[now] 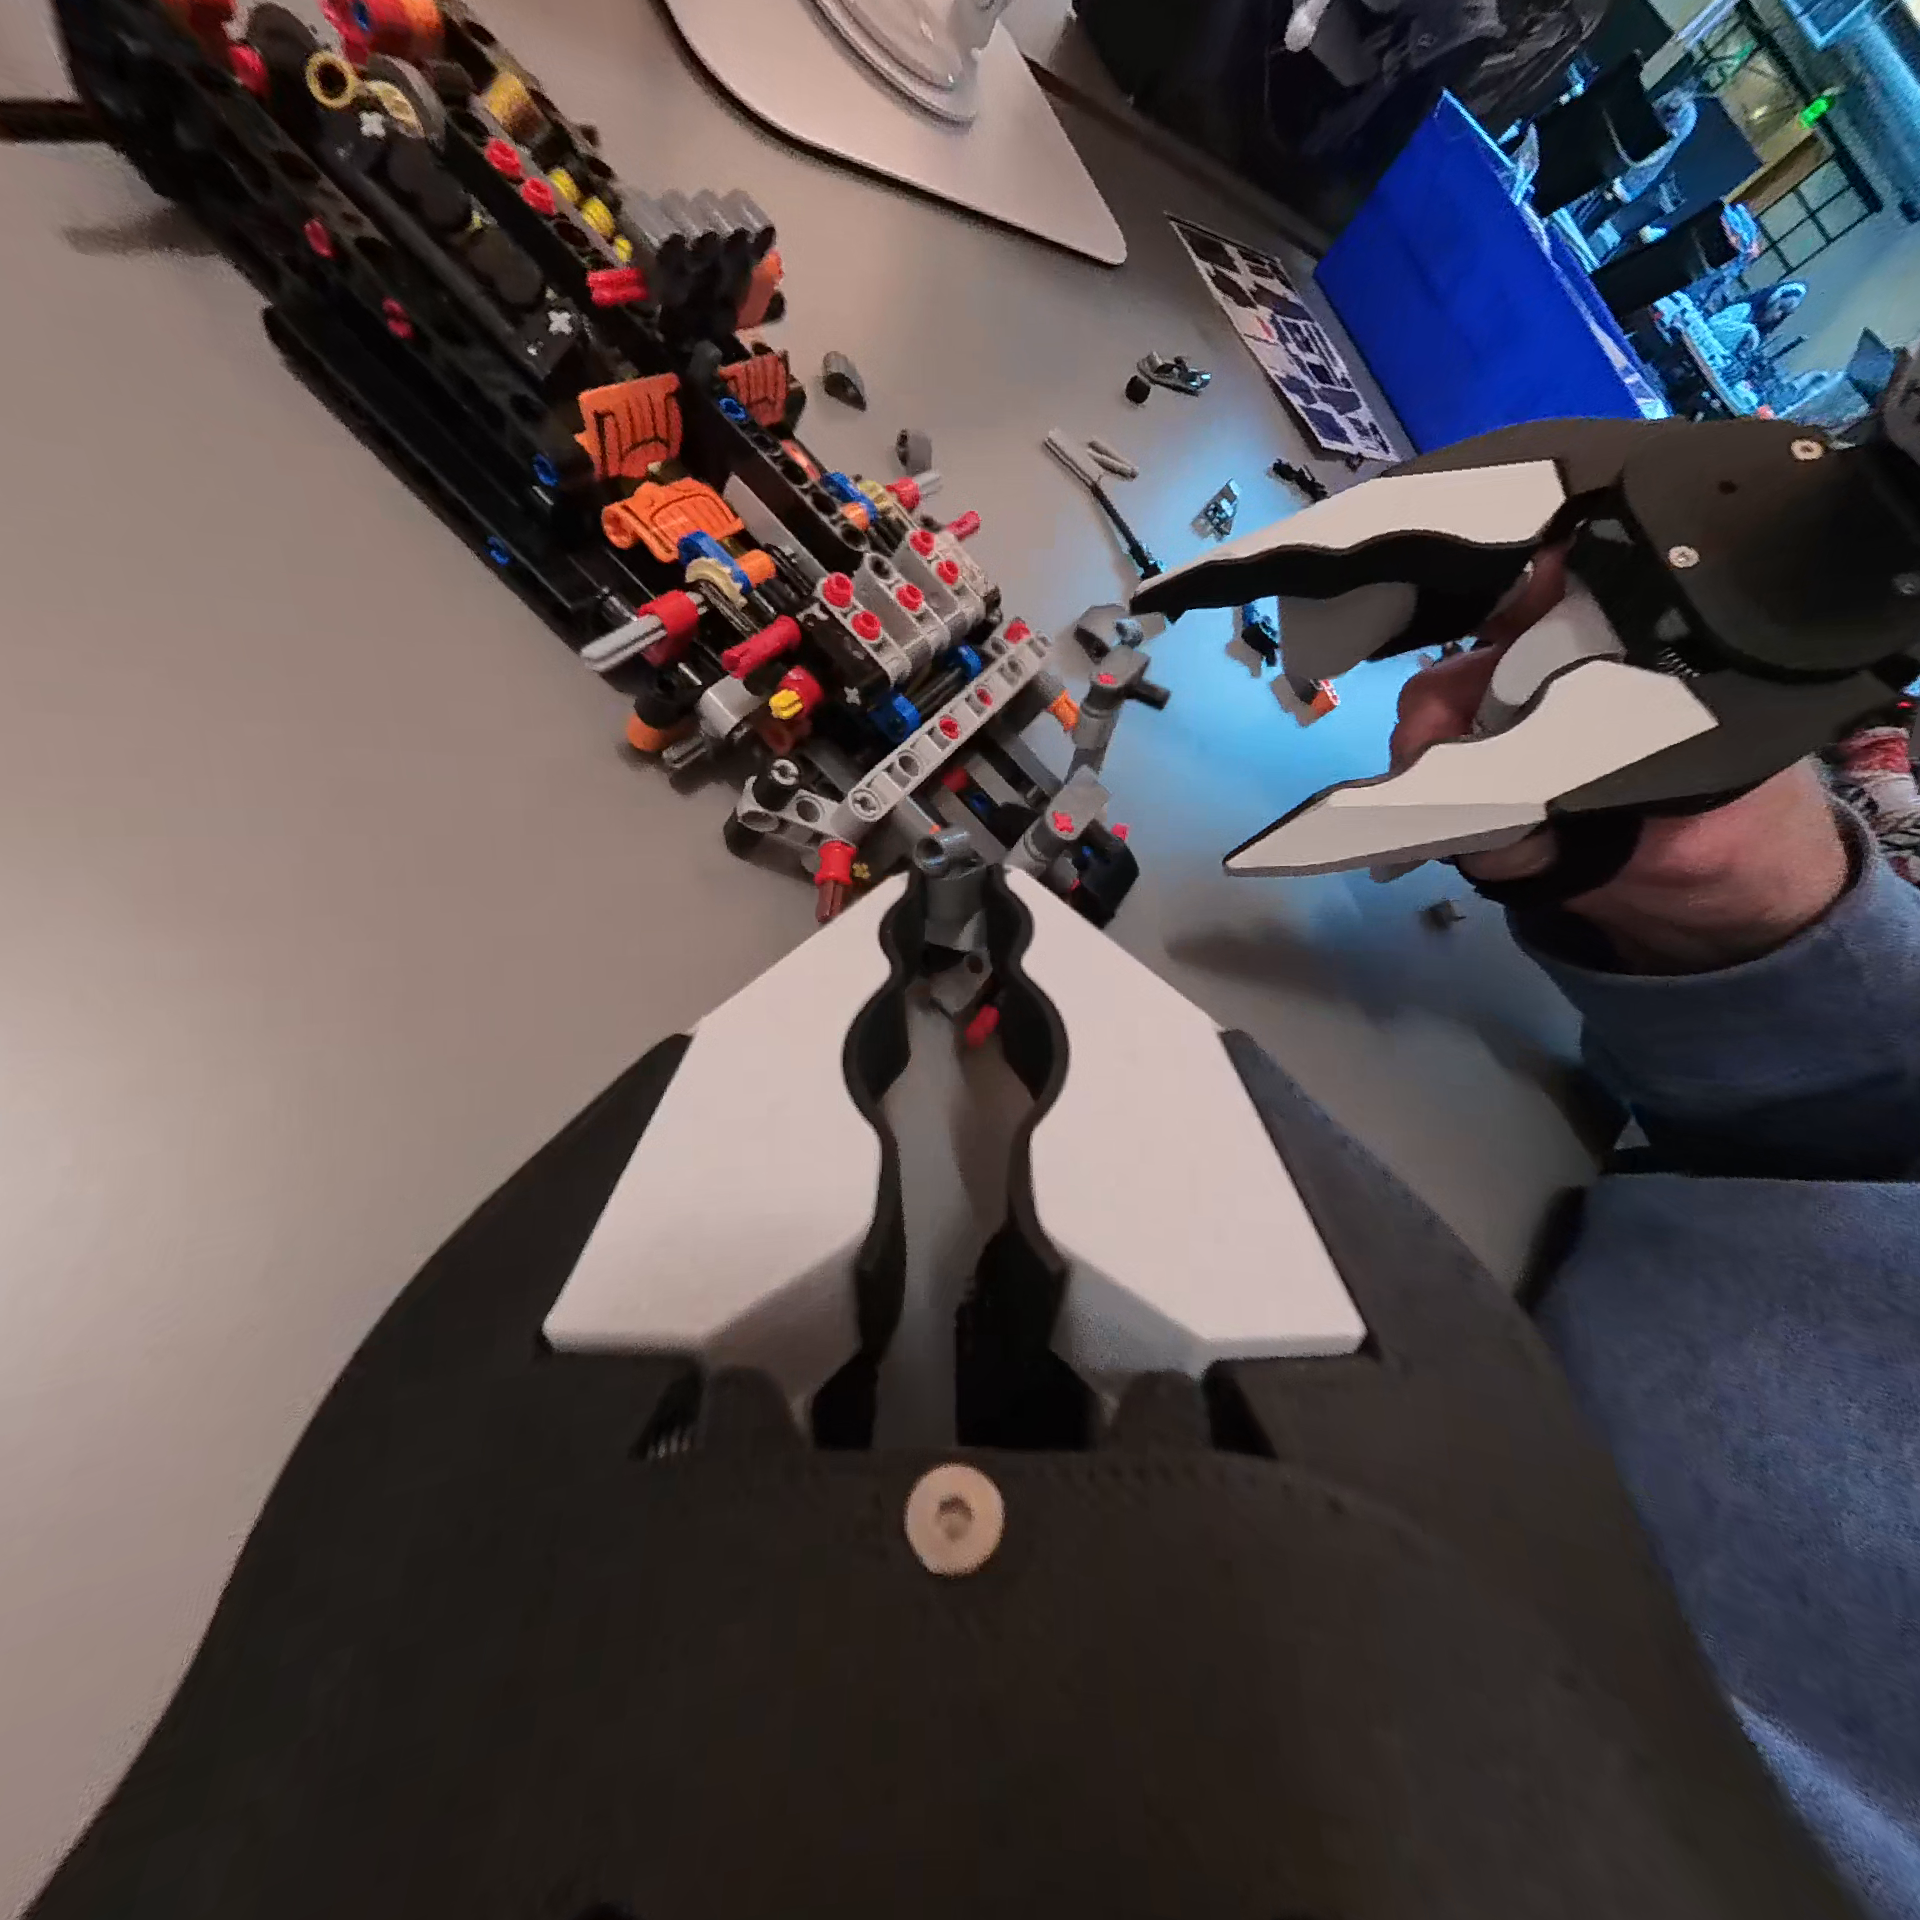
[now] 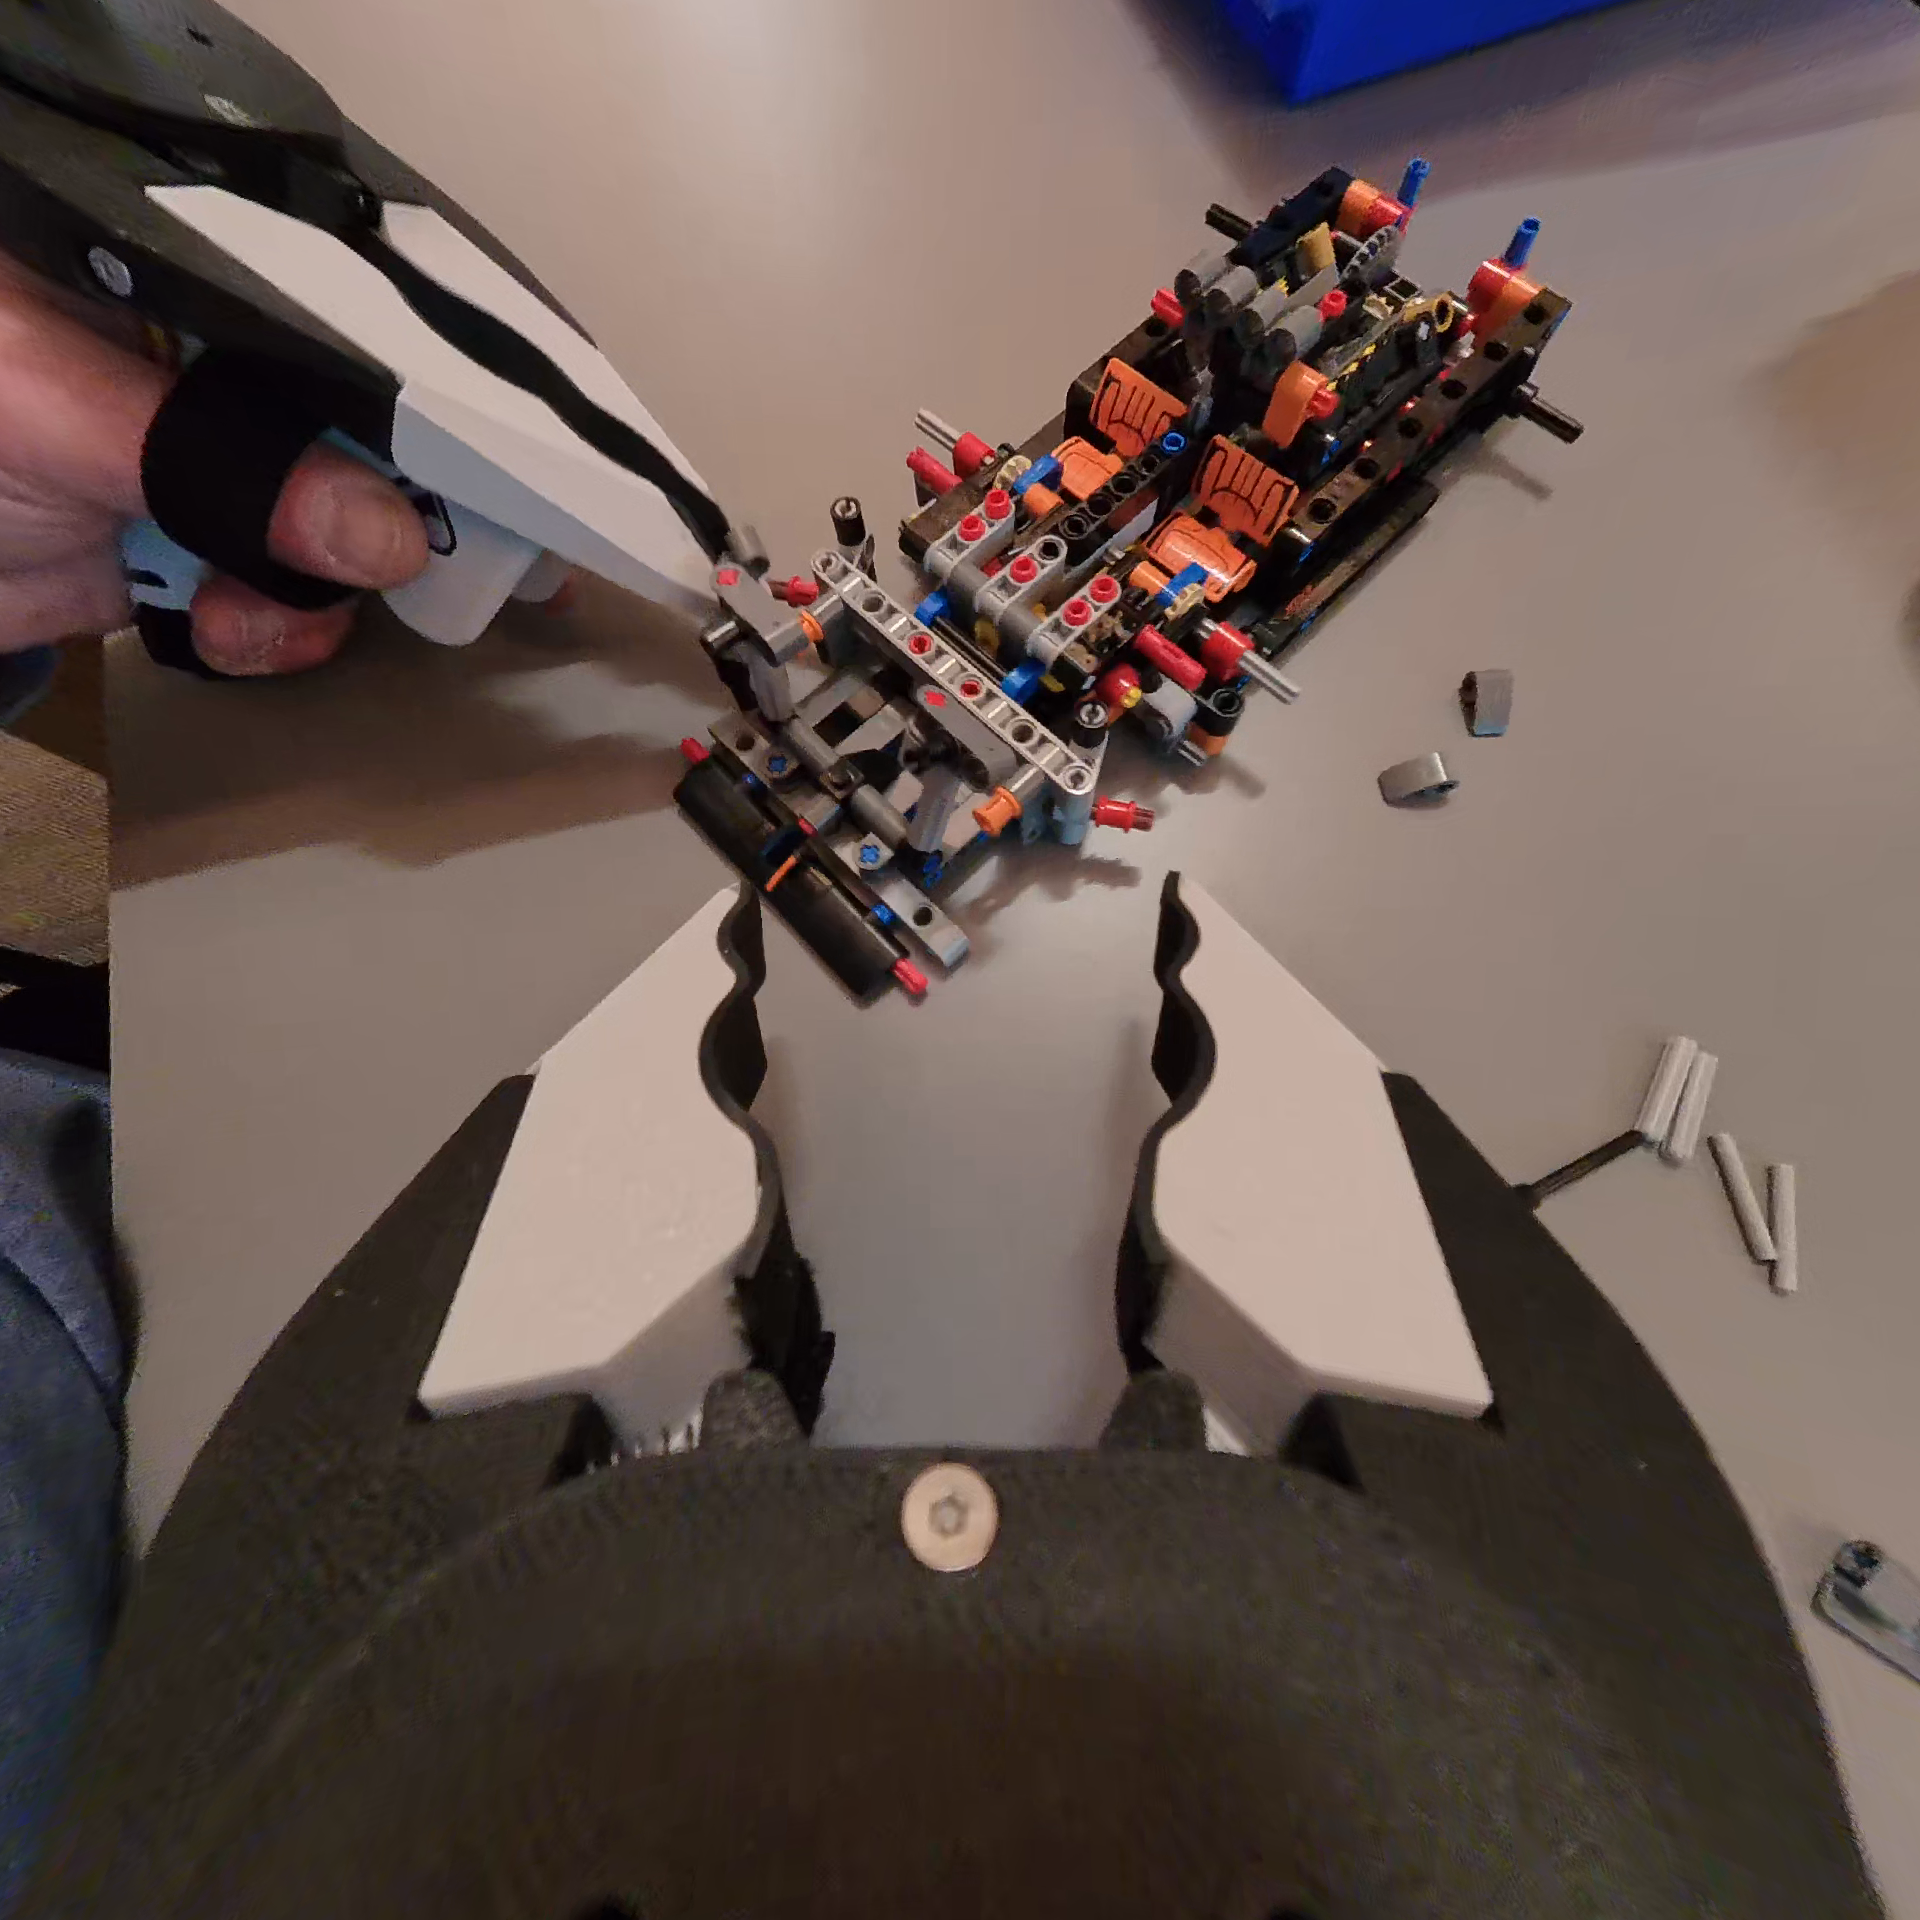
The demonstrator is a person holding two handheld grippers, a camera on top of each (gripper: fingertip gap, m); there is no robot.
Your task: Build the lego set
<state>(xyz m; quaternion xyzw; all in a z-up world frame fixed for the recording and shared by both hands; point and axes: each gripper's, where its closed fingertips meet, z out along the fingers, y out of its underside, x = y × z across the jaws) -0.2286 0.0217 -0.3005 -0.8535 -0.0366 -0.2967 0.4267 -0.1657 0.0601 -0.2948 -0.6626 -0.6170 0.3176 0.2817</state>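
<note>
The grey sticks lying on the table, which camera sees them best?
The right wrist view: the grey sticks lie close at the right edge, each one separate and sharp on the table. The left wrist view shows them far off, tiny and hard to count.

— What are my left tongs [image 1: 961, 904] made of?
— Matt black plastic with a rough, grainy print, smooth pale grey fingers [image 1: 769, 1132] and one shiny metal screw [image 1: 953, 1519].
— And the lego model [image 2: 1143, 582]?
— Hard glossy plastic. The tabletop [image 2: 935, 208] under it is smooth and matt grey.
— My sleeve [image 1: 1725, 1049]?
— Soft blue knitted cloth. The strap [image 2: 234, 468] on my hand is black fabric.
</note>
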